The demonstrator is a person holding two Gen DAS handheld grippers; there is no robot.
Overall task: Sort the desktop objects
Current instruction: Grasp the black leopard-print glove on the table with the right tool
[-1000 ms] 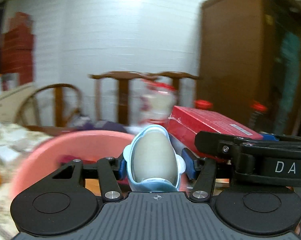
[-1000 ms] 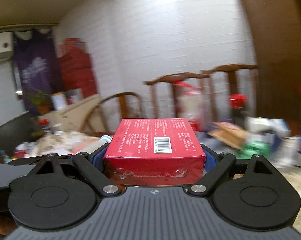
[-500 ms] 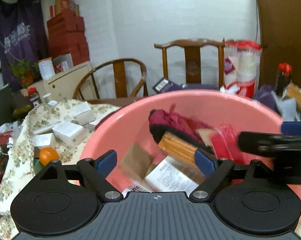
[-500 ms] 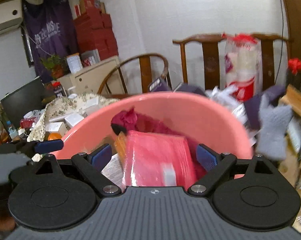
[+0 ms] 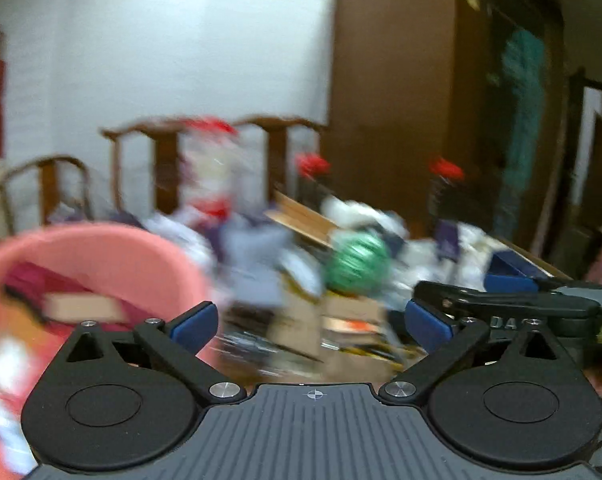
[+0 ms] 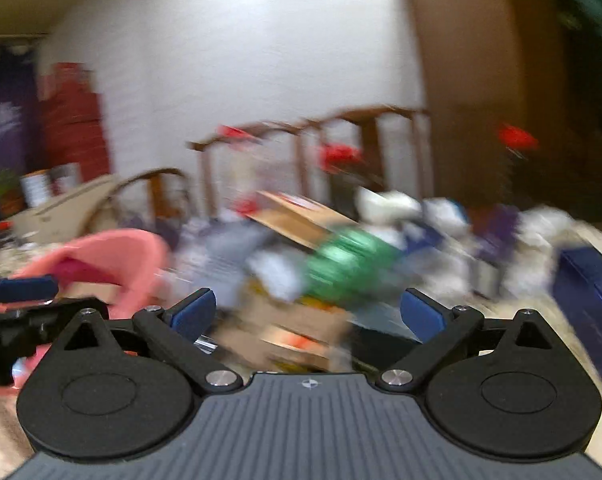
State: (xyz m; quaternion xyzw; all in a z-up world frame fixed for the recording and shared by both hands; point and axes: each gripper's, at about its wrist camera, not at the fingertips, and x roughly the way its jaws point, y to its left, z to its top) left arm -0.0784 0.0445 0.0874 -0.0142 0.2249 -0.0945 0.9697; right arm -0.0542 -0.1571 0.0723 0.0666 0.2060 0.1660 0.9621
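Both views swung off pink basin (image 5: pixel 101 248); clutter blurred

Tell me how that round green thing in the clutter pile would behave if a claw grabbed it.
The green thing looks rounded, so it may roll once nudged free. It lies among loose clutter, so pulling it could shift its neighbours. Its surface seems shiny, perhaps slippery, but motion blur hides what it is.

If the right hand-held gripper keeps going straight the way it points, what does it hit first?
Probably the blurred brown cardboard box between its open fingers, below the green ball; depth is unclear.
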